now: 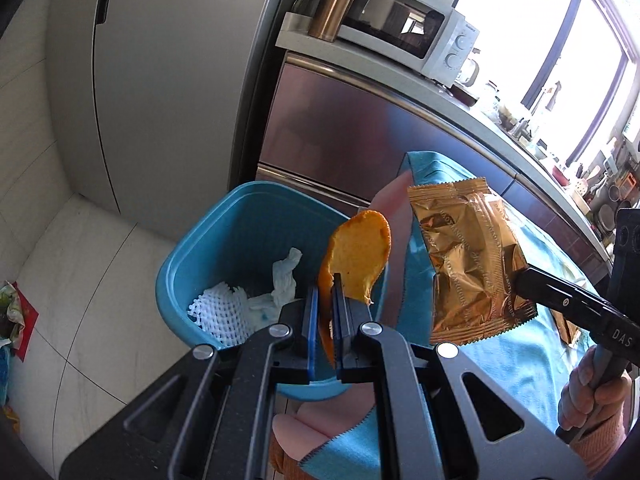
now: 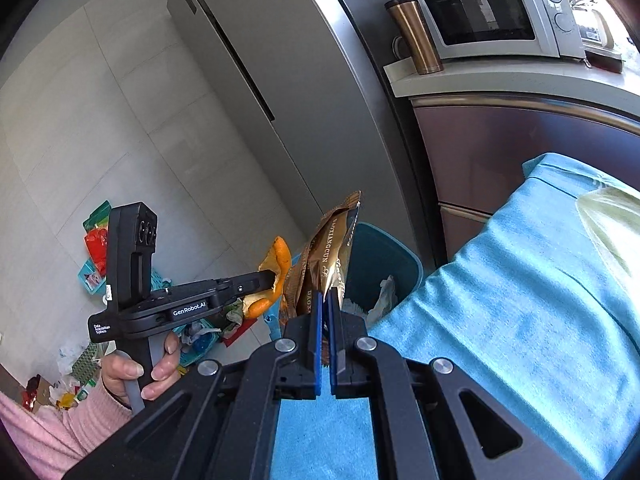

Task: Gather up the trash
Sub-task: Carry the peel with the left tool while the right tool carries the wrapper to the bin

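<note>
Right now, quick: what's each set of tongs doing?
Left tongs: closed on the orange peel.
Right tongs: closed on the gold wrapper.

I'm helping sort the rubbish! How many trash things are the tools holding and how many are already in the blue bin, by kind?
Orange peel, held by the left tool: 1
Gold wrapper, held by the right tool: 1
White foam net in the blue bin: 1
Crumpled white tissue in the bin: 1
Total: 4
</note>
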A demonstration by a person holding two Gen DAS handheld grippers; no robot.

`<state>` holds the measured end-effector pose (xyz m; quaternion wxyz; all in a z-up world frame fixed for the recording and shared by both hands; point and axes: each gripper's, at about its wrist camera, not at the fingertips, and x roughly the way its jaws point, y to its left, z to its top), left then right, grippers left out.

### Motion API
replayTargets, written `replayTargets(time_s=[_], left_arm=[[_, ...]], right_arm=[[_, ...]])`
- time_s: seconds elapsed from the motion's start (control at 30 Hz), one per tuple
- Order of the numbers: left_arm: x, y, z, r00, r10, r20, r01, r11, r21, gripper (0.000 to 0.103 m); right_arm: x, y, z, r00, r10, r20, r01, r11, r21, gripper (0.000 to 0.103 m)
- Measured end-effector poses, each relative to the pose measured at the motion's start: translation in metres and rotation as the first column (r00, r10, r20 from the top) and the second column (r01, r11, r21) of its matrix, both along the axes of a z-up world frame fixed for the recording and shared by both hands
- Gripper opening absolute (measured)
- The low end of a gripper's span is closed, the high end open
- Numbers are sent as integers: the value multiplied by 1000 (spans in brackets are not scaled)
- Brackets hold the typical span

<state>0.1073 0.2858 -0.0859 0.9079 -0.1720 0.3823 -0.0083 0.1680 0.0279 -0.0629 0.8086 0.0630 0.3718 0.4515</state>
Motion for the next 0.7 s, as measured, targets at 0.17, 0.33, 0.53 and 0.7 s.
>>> replayTargets(time_s=[0.17,0.33,0.53,0.7], left_arm=[[9,4,-9,1000,14,-19,-14,1000,1,6],[20,9,-20,999,31,-39,-31,1000,-5,6],[32,11,-32,997,40,-70,-40,999,0,6],[42,13,-43,994,55,-97,-54,998,6,6]], right_arm=[[6,15,-6,1000,3,-3,-3,1000,-29,2],[13,29,-14,1000,8,-20,-9,998,-58,2],[24,45,-25,999,3,-43,-7,995,-98,2],[31,56,-36,998,-6,-67,-3,991,-132,2]])
